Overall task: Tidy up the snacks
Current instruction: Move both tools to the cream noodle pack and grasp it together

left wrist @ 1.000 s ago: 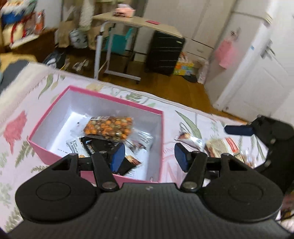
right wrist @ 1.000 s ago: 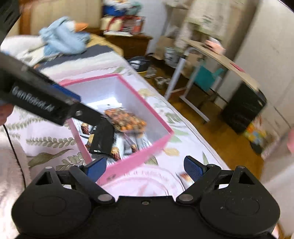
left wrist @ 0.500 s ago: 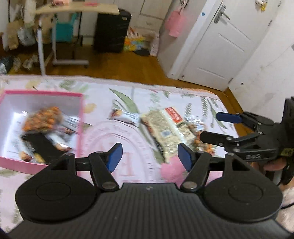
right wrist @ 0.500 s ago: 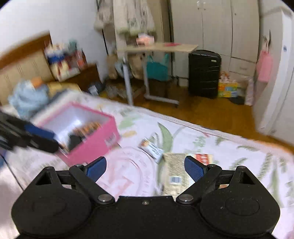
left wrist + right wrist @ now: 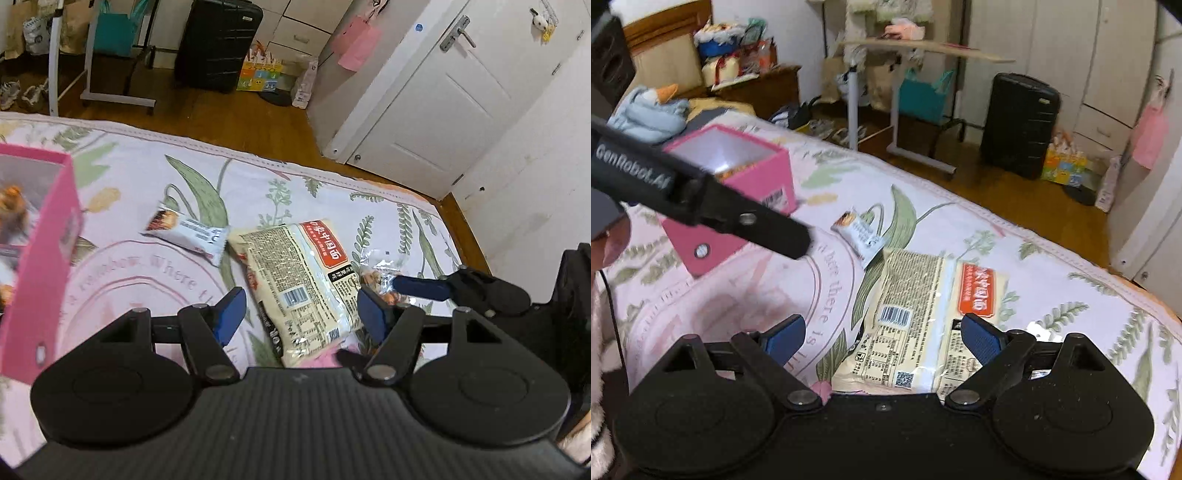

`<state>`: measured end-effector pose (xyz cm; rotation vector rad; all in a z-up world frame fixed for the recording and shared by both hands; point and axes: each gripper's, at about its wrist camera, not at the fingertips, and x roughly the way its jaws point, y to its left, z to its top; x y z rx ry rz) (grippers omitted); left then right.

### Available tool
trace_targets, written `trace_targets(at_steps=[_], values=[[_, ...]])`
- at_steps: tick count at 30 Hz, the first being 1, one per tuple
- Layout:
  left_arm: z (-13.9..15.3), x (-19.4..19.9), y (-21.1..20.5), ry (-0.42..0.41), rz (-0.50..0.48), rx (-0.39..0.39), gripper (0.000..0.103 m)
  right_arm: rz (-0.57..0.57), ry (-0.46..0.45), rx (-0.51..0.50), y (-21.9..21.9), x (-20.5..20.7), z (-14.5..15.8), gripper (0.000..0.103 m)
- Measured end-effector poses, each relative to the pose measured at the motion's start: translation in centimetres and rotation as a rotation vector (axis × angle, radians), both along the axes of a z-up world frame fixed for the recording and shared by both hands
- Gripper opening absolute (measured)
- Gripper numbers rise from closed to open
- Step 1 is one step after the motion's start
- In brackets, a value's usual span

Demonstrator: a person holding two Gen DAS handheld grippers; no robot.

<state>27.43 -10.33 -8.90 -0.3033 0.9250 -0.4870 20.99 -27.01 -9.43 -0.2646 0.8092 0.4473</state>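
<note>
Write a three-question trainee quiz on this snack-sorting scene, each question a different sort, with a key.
1. True or false: the large cream noodle packet with a red label lies inside the open pink cardboard box.
2. Which snack lies nearest the pink box? A) the small white wrapped snack bar B) the clear crinkly bag of orange snacks C) the noodle packet
3. Fill in: both the left gripper and the right gripper have ____ jaws, holding nothing.

Key: 1 false, it lies on the floral bedspread; 2 A; 3 open.
</note>
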Motion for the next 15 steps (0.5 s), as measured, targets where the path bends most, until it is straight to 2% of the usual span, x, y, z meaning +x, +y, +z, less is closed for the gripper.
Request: trace_targets(at_steps=[3, 4, 6, 10, 15], values=[[-2.4, 1.1, -0.9, 0.017, 0.016, -0.025, 0.064, -0.020, -0.060, -0.080, 0.3, 0.9, -2.1, 0.094], [-3.2, 1.5, -1.2, 0.024, 0.018, -0.022, 0.064, -0.040, -0.052, -0.089, 0.2, 1.4, -2.7, 0.094], [-4.9, 2.2, -1.5, 0.037, 0.025, -0.028, 0.062, -0.059, -0.007, -0.077, -0.3, 2.5, -4.0, 0.094], [-7.9, 3.9, -1.9, 0.087, 0.029, -0.065, 0.062, -0.054, -0.017, -0.066, -1.2, 3.2, -5.5, 0.094], [-11.2, 5.3, -2.5, 0.169, 0.067, -0.123, 0.062, -0.059, 0.015, 0.036, -3.1, 4.2, -6.5, 0.099]])
